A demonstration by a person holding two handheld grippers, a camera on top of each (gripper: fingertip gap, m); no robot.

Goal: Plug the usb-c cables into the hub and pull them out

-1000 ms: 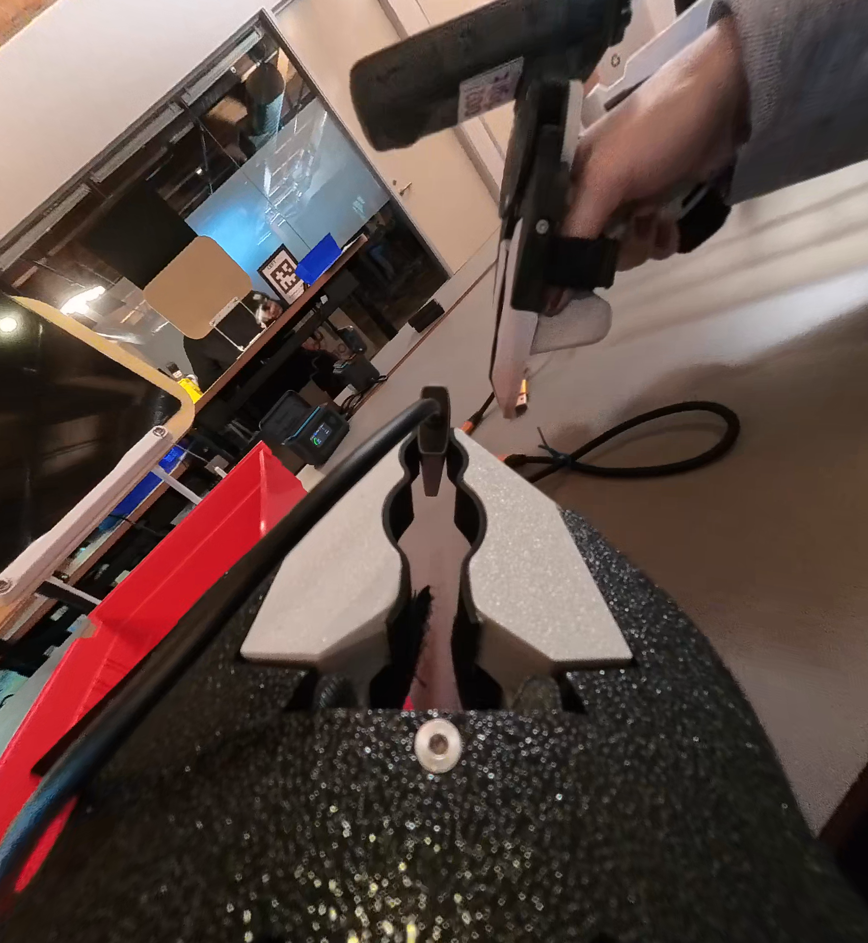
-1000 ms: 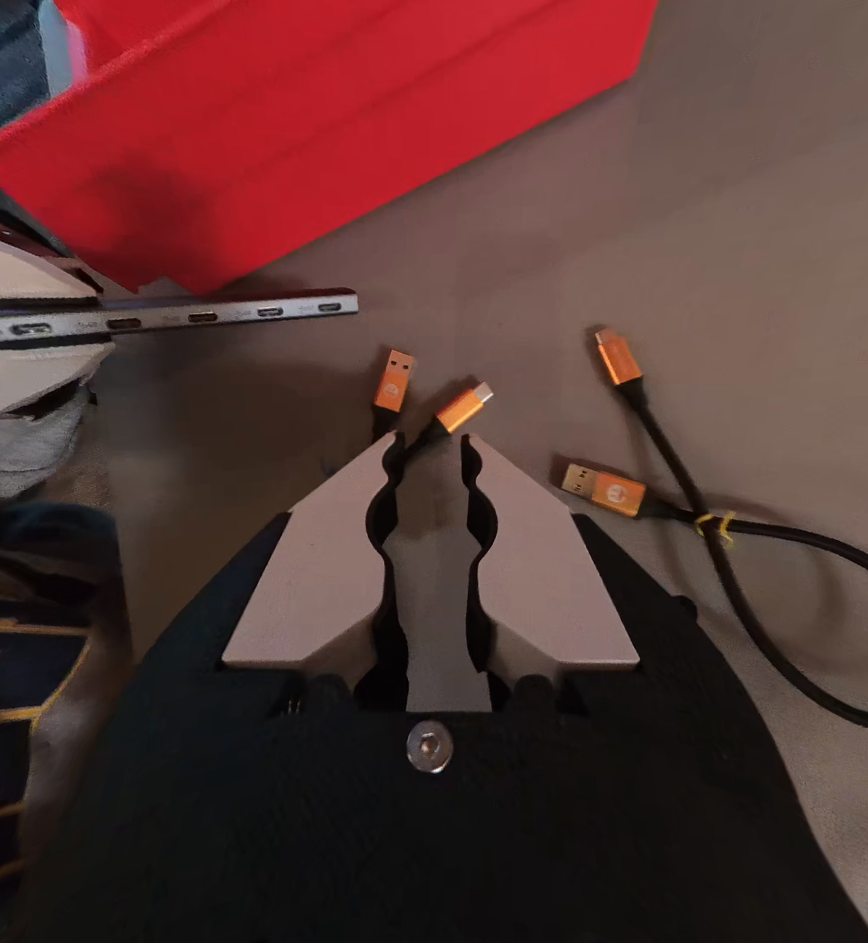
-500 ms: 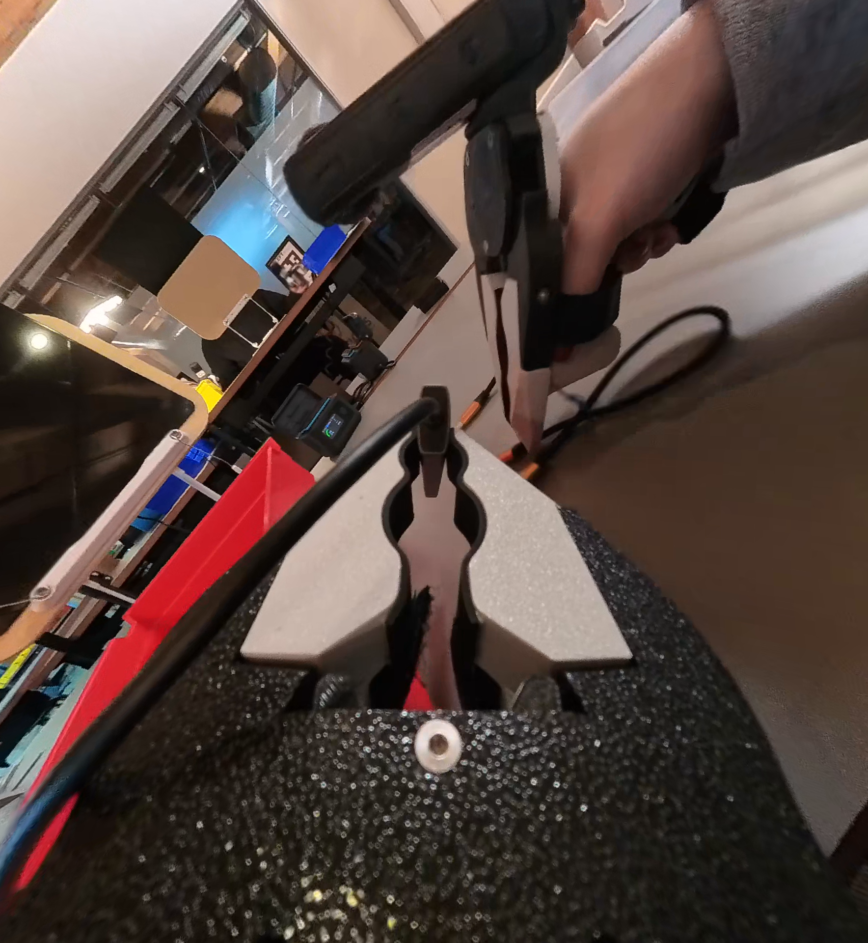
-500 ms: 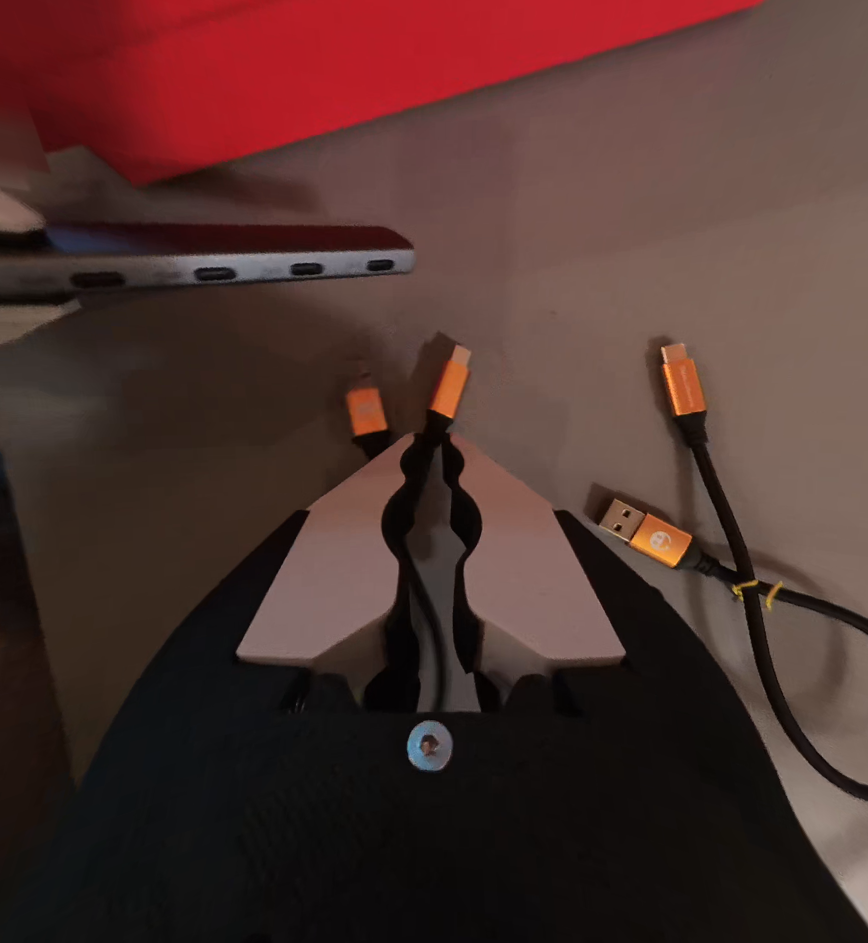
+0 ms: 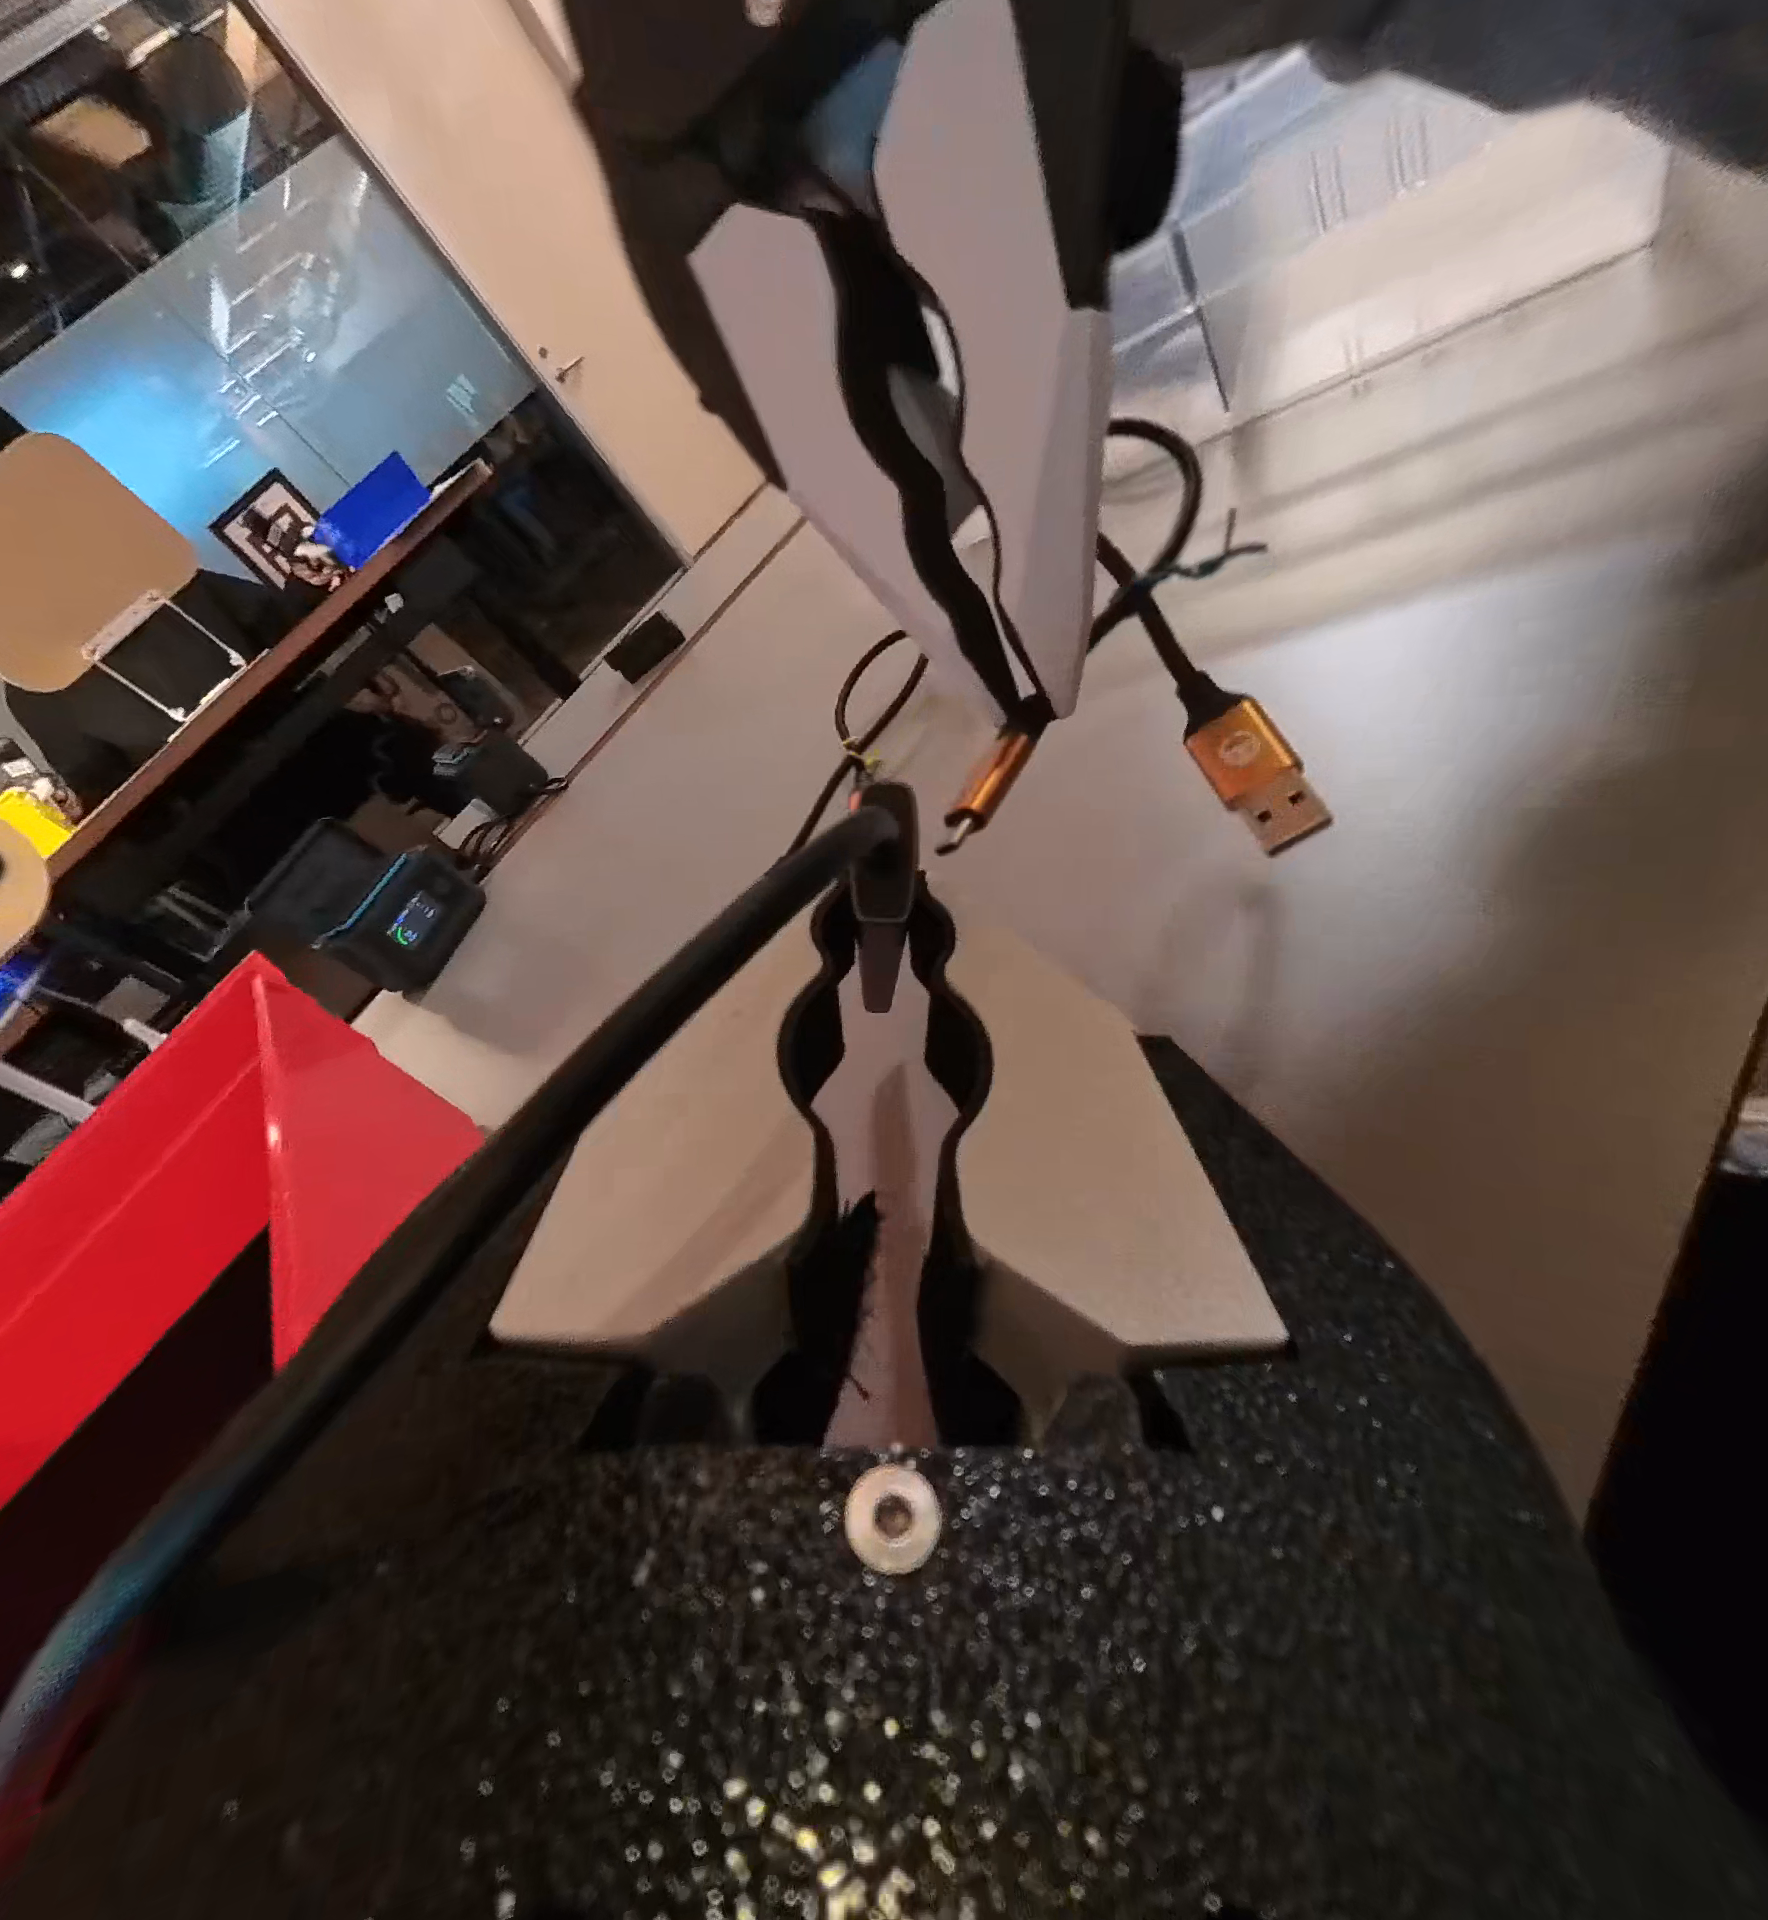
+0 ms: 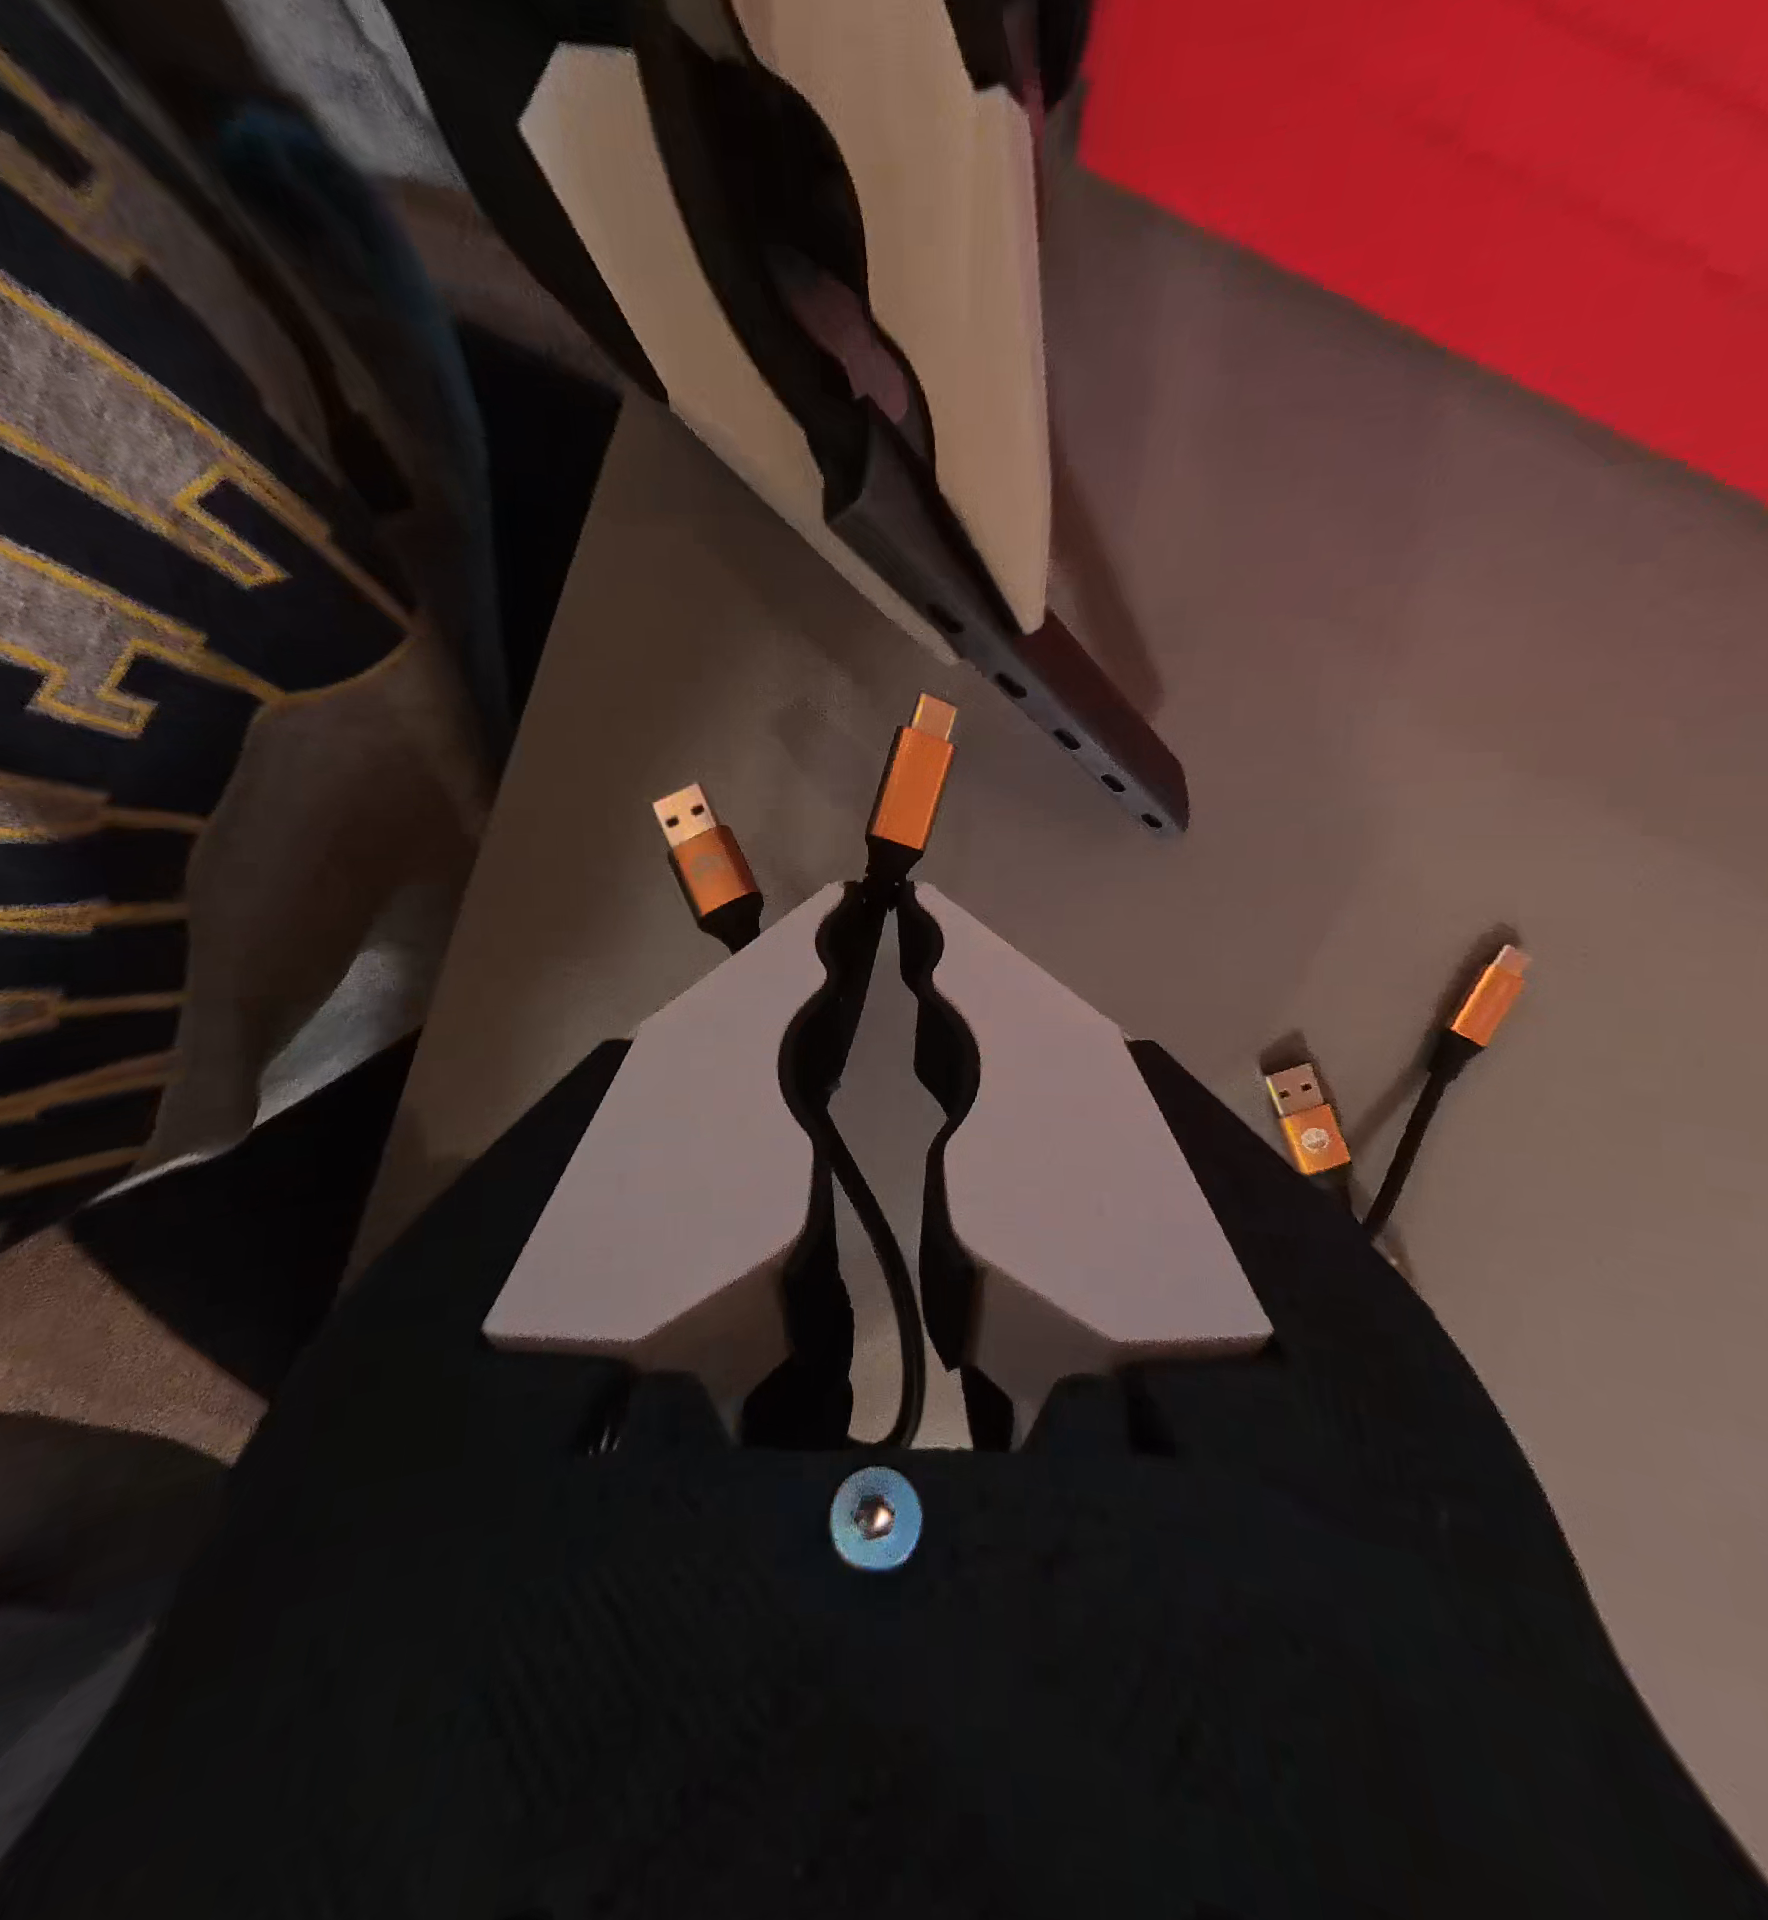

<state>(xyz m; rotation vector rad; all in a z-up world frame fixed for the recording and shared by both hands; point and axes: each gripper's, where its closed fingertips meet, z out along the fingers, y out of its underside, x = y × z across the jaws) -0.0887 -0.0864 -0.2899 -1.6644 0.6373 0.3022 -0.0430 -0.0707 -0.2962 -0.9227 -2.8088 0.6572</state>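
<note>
- Between the right gripper's (image 6: 878, 904) closed tips, a black cable is pinched just behind its orange USB-C plug (image 6: 913, 774), which is aimed at the hub.
- Just beyond, the dark hub (image 6: 1041, 691) is clamped edge-on by the left gripper (image 5: 878, 914); its row of ports is faced toward the plug, not yet touched.
- Beside the plug, the same cable's USB-A end (image 6: 705, 857) is left dangling.
- Farther off, a second cable's plugs (image 6: 1488, 1003) are seen lying on the grey table (image 6: 1379, 727), with a red bin (image 6: 1482, 208) behind.
- Misalignment is judged the risk: gripped by the cord, the plug could tilt and jam at the port.
</note>
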